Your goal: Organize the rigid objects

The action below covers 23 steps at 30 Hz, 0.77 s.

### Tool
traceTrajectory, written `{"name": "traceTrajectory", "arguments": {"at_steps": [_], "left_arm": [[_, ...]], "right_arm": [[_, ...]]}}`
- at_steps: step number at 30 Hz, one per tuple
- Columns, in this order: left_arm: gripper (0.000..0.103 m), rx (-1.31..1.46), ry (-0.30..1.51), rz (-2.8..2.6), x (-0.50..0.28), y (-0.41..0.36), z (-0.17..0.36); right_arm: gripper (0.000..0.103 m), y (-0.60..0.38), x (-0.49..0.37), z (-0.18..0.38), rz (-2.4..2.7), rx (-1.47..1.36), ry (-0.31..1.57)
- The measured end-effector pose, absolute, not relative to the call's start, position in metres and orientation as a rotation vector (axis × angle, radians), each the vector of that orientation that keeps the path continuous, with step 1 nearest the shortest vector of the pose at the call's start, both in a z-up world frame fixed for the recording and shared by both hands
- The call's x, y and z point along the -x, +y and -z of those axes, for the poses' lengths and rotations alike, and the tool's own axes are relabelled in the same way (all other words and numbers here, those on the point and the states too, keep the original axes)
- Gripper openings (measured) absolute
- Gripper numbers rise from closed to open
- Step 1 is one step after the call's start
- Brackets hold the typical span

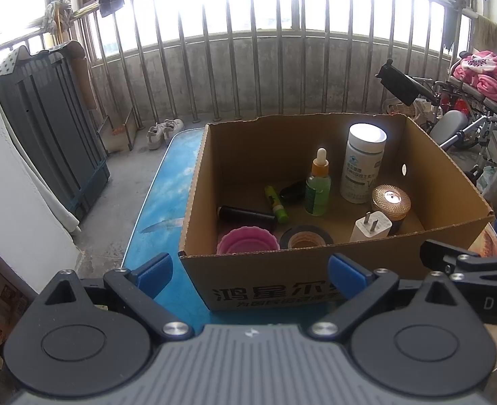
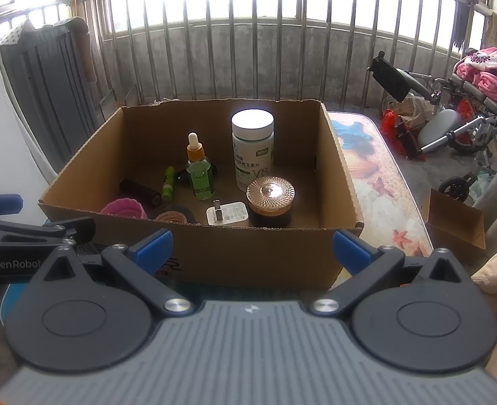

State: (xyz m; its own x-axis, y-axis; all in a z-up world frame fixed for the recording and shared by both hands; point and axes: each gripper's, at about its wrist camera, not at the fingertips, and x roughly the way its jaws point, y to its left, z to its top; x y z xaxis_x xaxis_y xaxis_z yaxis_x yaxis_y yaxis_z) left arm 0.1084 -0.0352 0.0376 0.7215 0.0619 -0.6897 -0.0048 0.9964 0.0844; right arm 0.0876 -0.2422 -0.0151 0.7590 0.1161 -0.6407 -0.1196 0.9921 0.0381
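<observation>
An open cardboard box (image 1: 275,280) (image 2: 258,253) stands on the table. Inside are a white pill bottle (image 1: 363,165) (image 2: 252,148), a green dropper bottle (image 1: 318,185) (image 2: 199,175), a jar with a copper lid (image 1: 391,204) (image 2: 270,200), a white plug (image 1: 371,229) (image 2: 228,214), a tape roll (image 1: 306,238) (image 2: 173,215), a pink cup (image 1: 247,240) (image 2: 124,208), a black tube (image 1: 246,216) (image 2: 139,191) and a green stick (image 1: 276,203) (image 2: 168,184). My left gripper (image 1: 250,275) and right gripper (image 2: 252,248) are both open and empty, just in front of the box's near wall.
The table (image 1: 167,202) (image 2: 380,182) has a blue and patterned cover. A small cardboard box (image 2: 456,219) sits at its right edge. A wheelchair (image 2: 451,114) with pink cloth stands at the right, a dark folded rack (image 1: 49,128) at the left, balcony railings behind.
</observation>
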Motion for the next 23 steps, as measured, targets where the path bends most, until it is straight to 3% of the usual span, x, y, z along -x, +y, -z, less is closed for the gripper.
{"name": "traceTrajectory", "arguments": {"at_steps": [23], "left_arm": [[0.099,-0.080,0.768,-0.035,-0.1086,-0.0348,-0.0375]], "right_arm": [[0.102,-0.2435,-0.0863,0.0156,-0.125,0.003,0.704]]}}
